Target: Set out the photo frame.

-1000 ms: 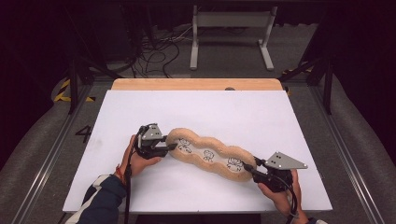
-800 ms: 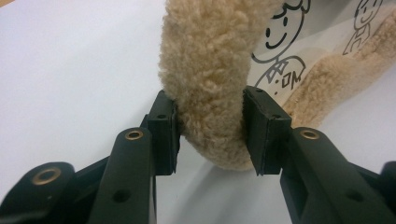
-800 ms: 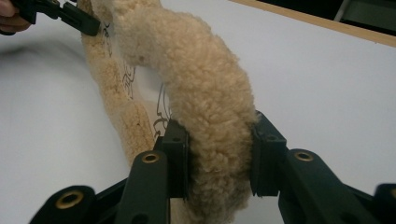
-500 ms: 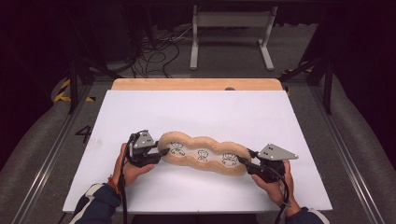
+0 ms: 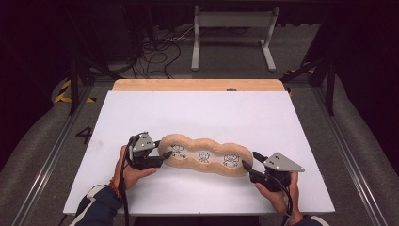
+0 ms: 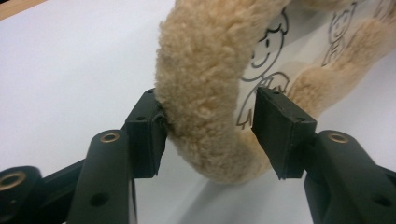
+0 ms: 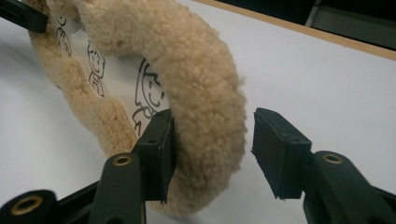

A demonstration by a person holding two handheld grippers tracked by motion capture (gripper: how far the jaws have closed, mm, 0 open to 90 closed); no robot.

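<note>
Lying between both grippers: plush cushion (image 5: 205, 156)

Bright evenly lit table, dark surroundings

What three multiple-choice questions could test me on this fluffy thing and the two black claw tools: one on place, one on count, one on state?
1. Where does the plush cushion lie?
A. on the white table top
B. on the floor
C. on the metal stand

2. How many cartoon figures show on its white middle strip in the high view?
A. one
B. three
C. six

3. How do the left gripper and right gripper stand?
A. both clamped tight on the cushion
B. both far from it
C. jaws apart around its fluffy ends, just opened

Answers:
1 A, the white surface lies under it.
2 B, three drawings in a row.
3 C, in each gripper view one pad stands clear of the fleece.
</note>
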